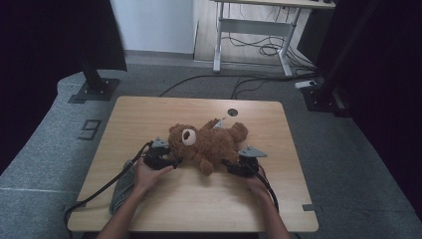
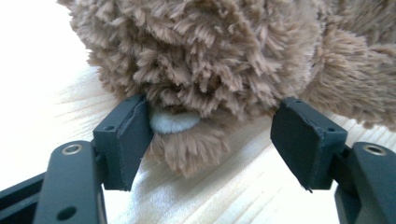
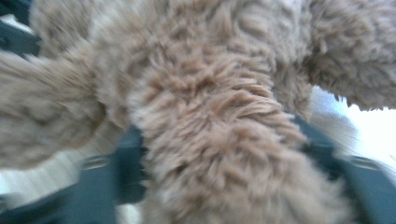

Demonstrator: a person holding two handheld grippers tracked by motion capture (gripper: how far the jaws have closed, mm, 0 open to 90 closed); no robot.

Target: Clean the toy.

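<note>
A brown teddy bear lies on its back in the middle of the wooden table, head towards the left. My left gripper is at the bear's head; in the left gripper view its jaws stand wide either side of the furry head, the left pad brushing fur and the right pad apart from it. My right gripper is at the bear's lower body. In the blurred right gripper view a plush limb lies between the spread jaws of that gripper.
A round grey cable port sits near the table's far edge. A grey bundle lies by the front left, beside the left gripper's cable. A stand base and a desk frame stand on the floor beyond.
</note>
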